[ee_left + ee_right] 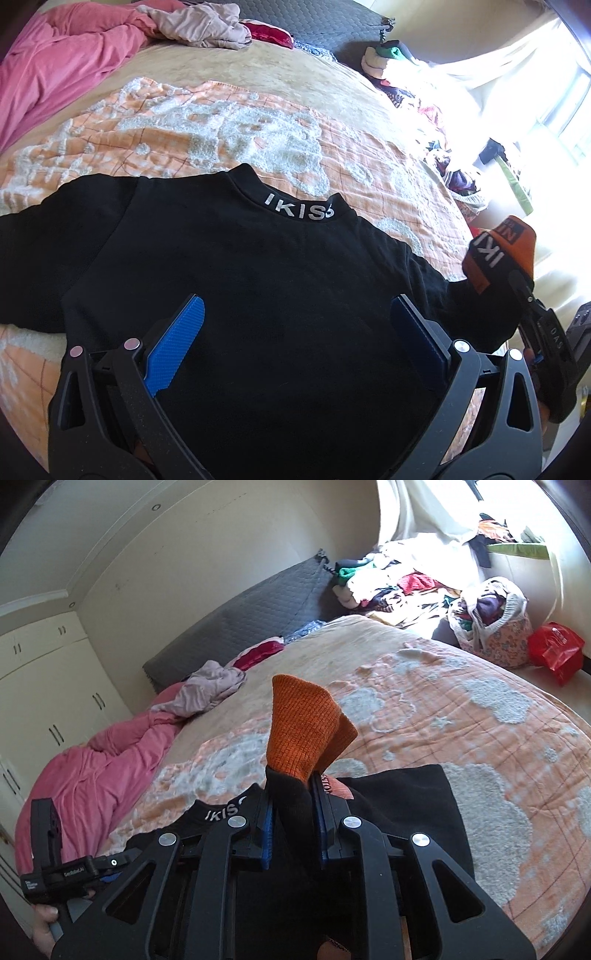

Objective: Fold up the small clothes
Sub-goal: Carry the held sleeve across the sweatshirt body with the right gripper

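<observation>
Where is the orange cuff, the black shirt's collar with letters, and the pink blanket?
orange cuff (299, 723): right wrist view, on its ribbed knit above the gripper.
collar (299, 210): left wrist view, on the white letters at the neck.
pink blanket (55, 70): left wrist view, on its crumpled middle.

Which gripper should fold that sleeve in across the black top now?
Right. The right gripper is already shut on the sleeve, with the orange cuff sticking up past its fingers. The left gripper is open over the black top, holding nothing, so it would probably just steady.
</observation>
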Available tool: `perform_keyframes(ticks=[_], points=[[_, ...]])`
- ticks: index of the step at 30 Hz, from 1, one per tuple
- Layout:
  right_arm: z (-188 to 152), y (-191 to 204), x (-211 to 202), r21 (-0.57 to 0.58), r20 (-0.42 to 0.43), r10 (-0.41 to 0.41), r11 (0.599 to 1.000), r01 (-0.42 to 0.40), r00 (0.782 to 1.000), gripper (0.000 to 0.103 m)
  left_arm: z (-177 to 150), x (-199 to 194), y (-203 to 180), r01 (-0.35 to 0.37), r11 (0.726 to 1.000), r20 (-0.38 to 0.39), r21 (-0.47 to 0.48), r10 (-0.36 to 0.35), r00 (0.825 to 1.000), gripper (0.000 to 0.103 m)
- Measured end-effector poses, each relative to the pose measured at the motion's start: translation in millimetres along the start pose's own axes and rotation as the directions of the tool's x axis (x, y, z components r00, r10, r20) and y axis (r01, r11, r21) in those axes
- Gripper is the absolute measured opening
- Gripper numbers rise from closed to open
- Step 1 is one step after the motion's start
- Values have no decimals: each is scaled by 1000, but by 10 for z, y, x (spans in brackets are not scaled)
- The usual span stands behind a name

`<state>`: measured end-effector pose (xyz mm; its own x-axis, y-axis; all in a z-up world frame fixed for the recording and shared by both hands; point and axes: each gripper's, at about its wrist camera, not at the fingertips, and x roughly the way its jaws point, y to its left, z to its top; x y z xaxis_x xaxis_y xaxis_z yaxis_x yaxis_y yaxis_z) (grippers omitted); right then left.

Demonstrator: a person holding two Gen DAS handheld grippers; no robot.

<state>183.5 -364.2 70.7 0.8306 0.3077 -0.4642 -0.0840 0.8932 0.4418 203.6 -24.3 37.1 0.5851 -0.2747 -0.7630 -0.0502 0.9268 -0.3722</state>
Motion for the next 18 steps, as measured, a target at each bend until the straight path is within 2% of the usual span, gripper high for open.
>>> perform_keyframes(ticks=[7, 12, 15, 18], points=[[-241, 293, 281, -67, -89, 48, 996, -54, 995, 17, -45, 43, 141, 30, 999, -22, -40, -31, 999, 95], [-390, 353, 445, -78, -147, 60, 994, -72, 987, 19, -75, 77, 205, 42, 997, -29, -68, -44, 999, 95], [-466, 395, 548, -77, -187, 70, 993, -86, 980, 20, -95, 121, 243, 81, 992, -41, -101, -86, 995, 95], [-513, 399, 576, -64, -212, 97, 992, -112, 972, 30, -122, 169, 237, 100, 988, -48, -116, -106, 993, 95]])
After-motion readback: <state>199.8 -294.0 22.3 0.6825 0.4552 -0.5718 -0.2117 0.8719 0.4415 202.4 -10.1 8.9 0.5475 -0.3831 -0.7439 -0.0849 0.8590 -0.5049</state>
